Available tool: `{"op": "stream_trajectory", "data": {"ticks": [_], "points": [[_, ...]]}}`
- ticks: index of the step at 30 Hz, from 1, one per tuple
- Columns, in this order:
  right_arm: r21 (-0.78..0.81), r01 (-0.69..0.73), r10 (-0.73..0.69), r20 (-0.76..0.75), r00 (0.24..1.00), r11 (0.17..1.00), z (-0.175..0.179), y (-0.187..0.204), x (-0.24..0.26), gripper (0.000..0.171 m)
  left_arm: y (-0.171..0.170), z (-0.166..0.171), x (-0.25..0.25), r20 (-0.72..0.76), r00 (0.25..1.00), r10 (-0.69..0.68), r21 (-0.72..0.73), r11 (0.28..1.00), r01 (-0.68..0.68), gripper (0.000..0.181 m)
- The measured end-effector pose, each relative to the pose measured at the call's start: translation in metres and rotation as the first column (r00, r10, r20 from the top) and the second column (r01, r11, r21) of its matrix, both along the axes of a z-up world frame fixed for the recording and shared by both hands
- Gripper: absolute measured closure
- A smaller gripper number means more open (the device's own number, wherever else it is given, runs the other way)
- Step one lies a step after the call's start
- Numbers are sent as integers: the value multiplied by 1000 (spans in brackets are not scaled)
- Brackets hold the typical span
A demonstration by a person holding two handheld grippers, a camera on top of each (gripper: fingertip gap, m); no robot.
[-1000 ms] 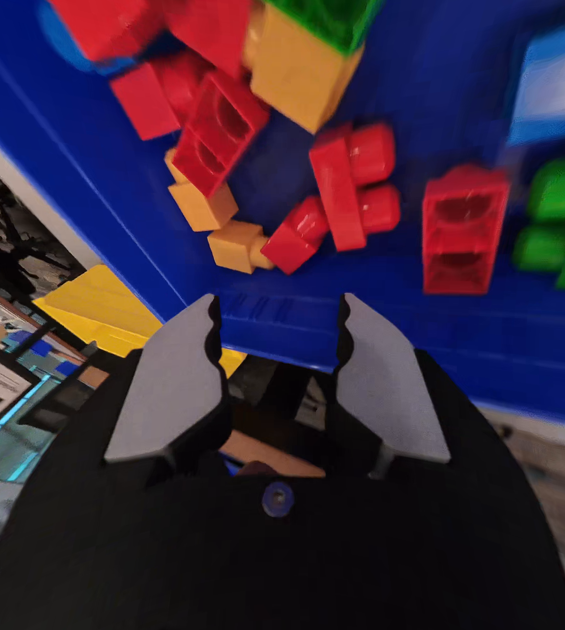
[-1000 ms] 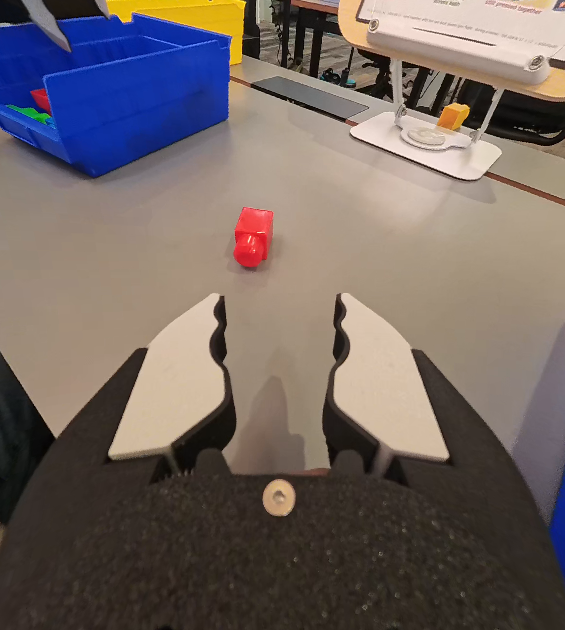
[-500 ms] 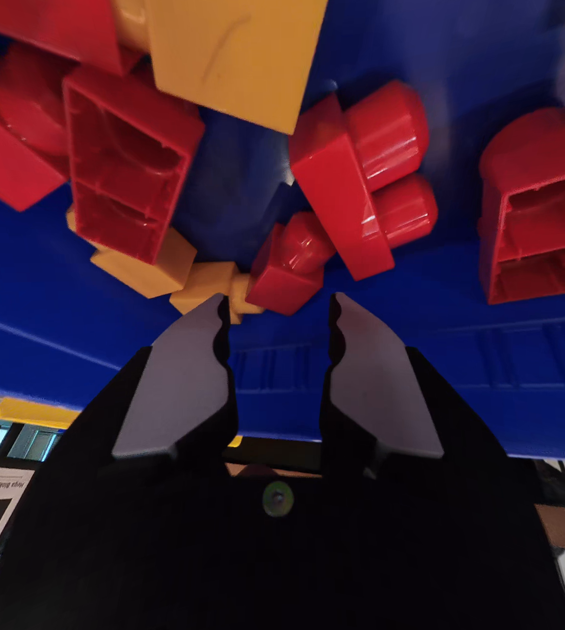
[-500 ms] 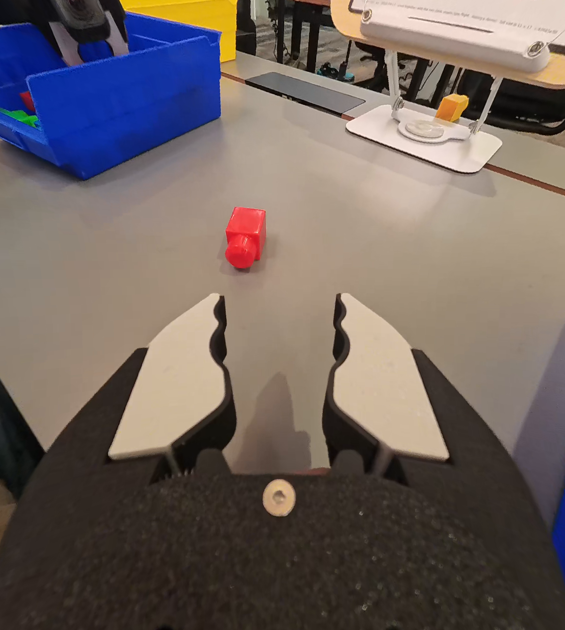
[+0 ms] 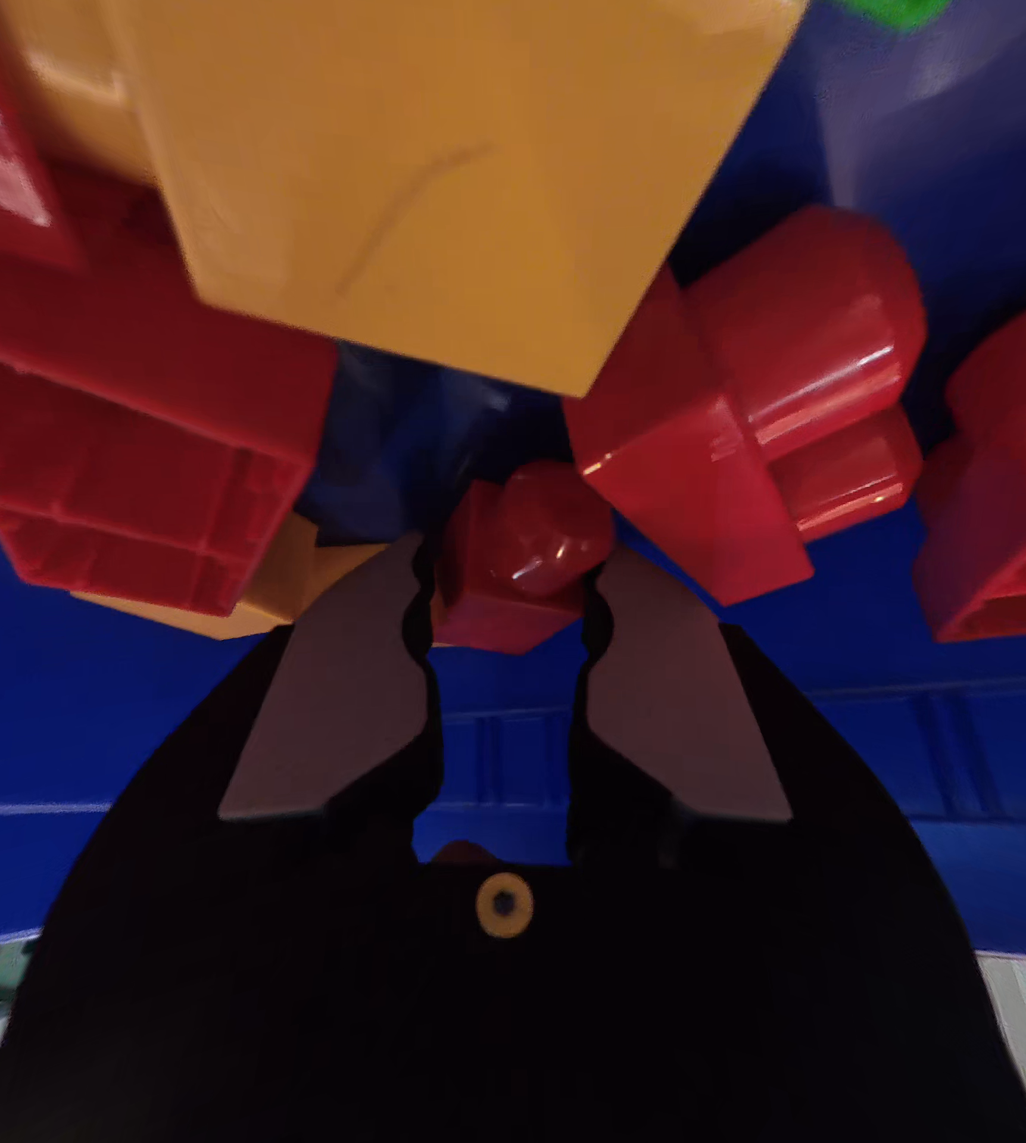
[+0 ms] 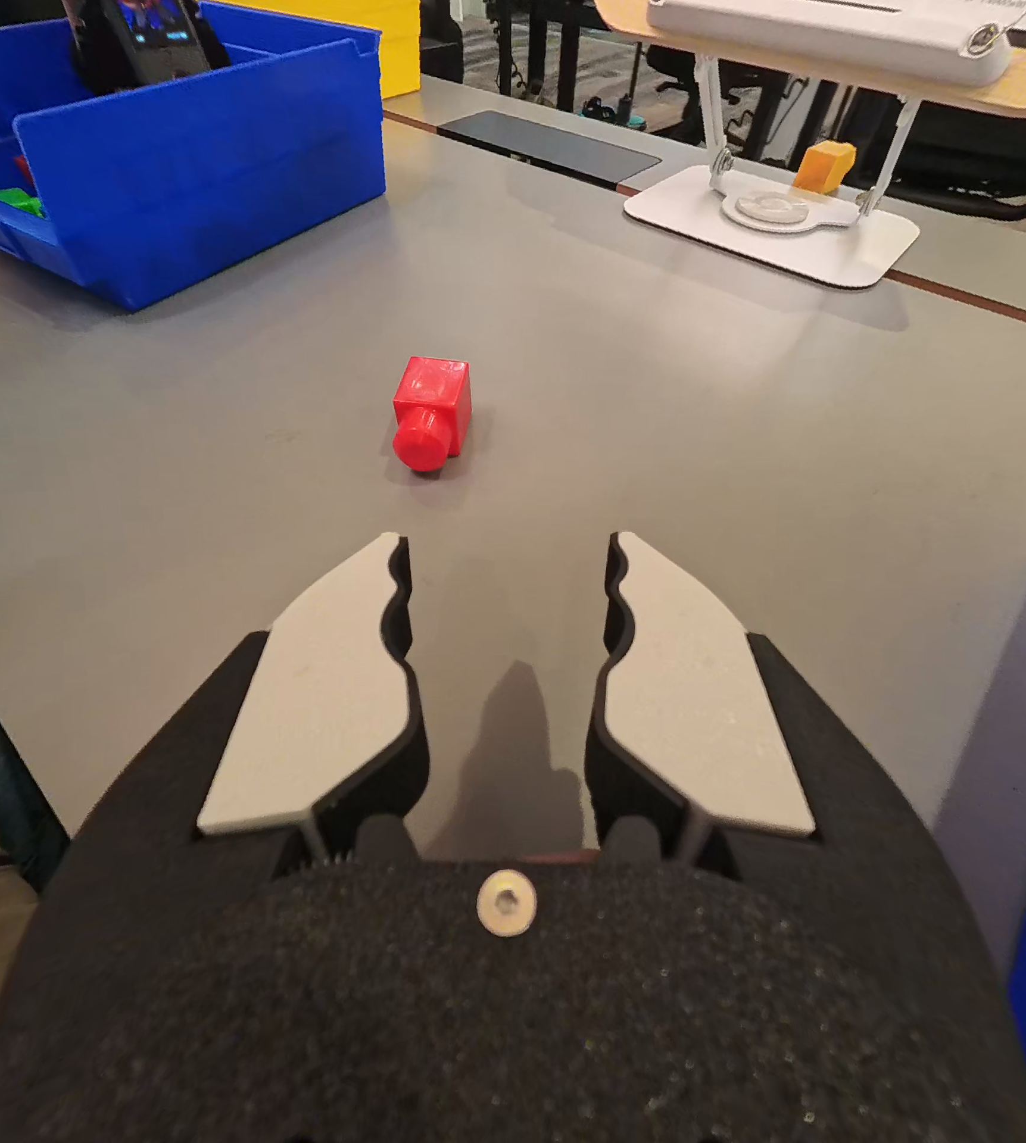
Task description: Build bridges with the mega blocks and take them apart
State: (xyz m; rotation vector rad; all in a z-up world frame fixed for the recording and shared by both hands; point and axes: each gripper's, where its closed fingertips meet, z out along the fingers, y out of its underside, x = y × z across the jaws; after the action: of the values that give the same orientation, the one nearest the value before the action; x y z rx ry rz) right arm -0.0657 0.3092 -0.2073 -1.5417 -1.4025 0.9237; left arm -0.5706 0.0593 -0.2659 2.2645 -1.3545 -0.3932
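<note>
Left gripper (image 5: 507,560): we see its two grey fingers down inside the blue plastic bin (image 5: 126,711), standing on either side of a small red single-stud plastic block (image 5: 516,569). Both tips lie right against the block's sides, but we cannot tell whether they clamp it.
Around that block: a two-stud red block (image 5: 745,458) sits just to its right, a hollow red block (image 5: 126,495) lies on its side to the left, and a large orange block (image 5: 423,185) looms above and behind them.
Far corner of the bin: a scrap of green block (image 5: 894,9) shows at the top edge.
Right gripper (image 6: 507,556): we see it over the grey tabletop (image 6: 745,464) with its fingers spread apart and nothing between them.
Ahead of it: a red single-stud block (image 6: 433,411) lies on its side on the table, stud towards us, well apart from the fingertips.
Farther left: the blue bin (image 6: 201,185) stands on the table.
Farther right: a white stand (image 6: 776,229) with a small orange block (image 6: 822,164) on its base.
</note>
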Motion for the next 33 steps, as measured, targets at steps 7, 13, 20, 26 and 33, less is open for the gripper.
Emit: {"op": "stream_trajectory", "data": {"ticks": [7,13,20,26,33], "points": [[8,1,0,-4,1000,1000,4,0,1,111,1,3,3,-6,1000,-7,27,1000,7,138],[14,-5,5,-13,1000,1000,11,-4,1,112,23,33,16,35,998,48,211,976,-54,138],[29,-30,30,-21,999,999,18,-14,-2,111,46,98,72,150,984,96,546,821,-164,139],[36,-58,59,-31,998,998,22,-25,-3,112,42,137,159,317,941,122,730,602,-324,139],[44,-76,78,-30,997,996,24,-34,-3,112,44,140,269,604,797,19,750,323,-577,140]]}}
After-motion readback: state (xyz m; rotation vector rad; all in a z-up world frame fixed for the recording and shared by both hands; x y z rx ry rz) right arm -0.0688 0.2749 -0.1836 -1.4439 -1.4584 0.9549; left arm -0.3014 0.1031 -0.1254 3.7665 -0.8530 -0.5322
